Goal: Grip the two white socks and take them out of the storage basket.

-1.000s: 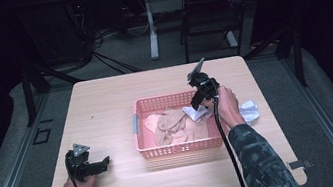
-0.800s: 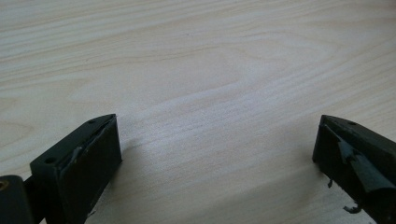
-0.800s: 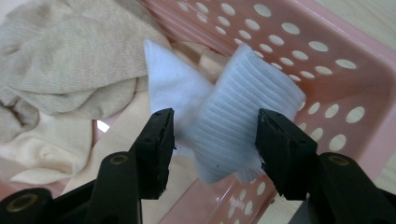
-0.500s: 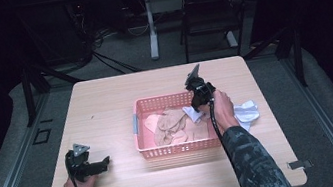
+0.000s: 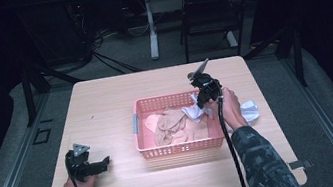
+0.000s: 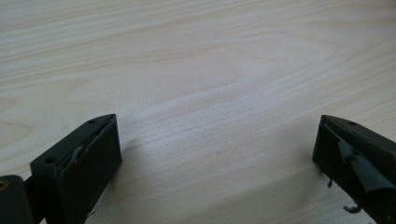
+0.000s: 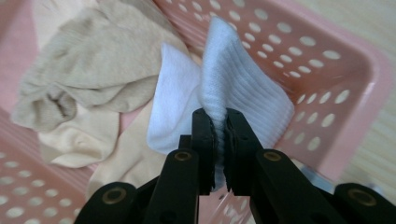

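One pink perforated plastic basket (image 5: 182, 146) sits on one light wooden table (image 5: 105, 103); everything else is placed relative to that basket. Inside it lie beige fabric socks (image 5: 171, 123), bunched together so their exact number cannot be told; at least two show. White ribbed socks number two: one white sock (image 7: 233, 79) hangs over the basket's interior, and a second white sock (image 5: 249, 109) lies on the table just outside the basket's right wall. Black two-jaw grippers number two: the right gripper (image 5: 202, 99) above the basket's right side, the left gripper (image 5: 100, 165) well apart from its left wall.
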`<state>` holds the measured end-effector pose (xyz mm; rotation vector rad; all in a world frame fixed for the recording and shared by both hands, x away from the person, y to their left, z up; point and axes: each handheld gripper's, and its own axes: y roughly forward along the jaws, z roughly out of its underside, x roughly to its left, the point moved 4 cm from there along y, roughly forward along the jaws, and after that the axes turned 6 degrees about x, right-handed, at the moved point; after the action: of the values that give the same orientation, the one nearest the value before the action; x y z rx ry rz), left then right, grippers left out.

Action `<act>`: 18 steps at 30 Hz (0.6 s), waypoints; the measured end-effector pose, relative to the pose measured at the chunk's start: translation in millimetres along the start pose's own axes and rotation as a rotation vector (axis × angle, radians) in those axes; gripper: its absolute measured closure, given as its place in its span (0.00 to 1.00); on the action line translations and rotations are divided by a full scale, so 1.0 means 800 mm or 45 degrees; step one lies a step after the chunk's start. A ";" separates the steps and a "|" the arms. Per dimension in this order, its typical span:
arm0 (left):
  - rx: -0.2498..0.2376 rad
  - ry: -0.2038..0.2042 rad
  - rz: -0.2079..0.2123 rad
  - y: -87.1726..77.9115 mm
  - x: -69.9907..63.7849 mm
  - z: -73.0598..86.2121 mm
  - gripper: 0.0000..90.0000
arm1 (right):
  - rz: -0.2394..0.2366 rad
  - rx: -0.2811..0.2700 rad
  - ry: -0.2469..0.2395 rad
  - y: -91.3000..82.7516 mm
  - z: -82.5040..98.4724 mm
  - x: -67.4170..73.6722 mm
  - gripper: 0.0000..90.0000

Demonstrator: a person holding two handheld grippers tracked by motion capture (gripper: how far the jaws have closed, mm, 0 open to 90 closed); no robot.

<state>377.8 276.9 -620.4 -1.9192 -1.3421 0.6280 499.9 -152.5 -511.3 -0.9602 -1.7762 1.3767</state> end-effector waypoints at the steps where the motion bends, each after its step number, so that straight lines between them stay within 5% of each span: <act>1: 0.000 -0.001 0.000 0.000 0.000 0.000 0.01 | -0.001 -0.013 -0.007 -0.006 0.001 0.000 0.93; 7: 0.000 0.000 0.000 0.000 0.000 0.000 0.01 | -0.092 -0.097 -0.023 -0.040 0.005 0.005 0.93; 18: 0.000 -0.001 -0.001 0.000 0.000 0.000 0.01 | -0.169 -0.195 -0.053 -0.090 -0.003 0.019 0.93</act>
<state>377.6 276.8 -620.4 -1.9187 -1.3428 0.6285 484.4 -150.4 -439.4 -0.8812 -1.9627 1.1997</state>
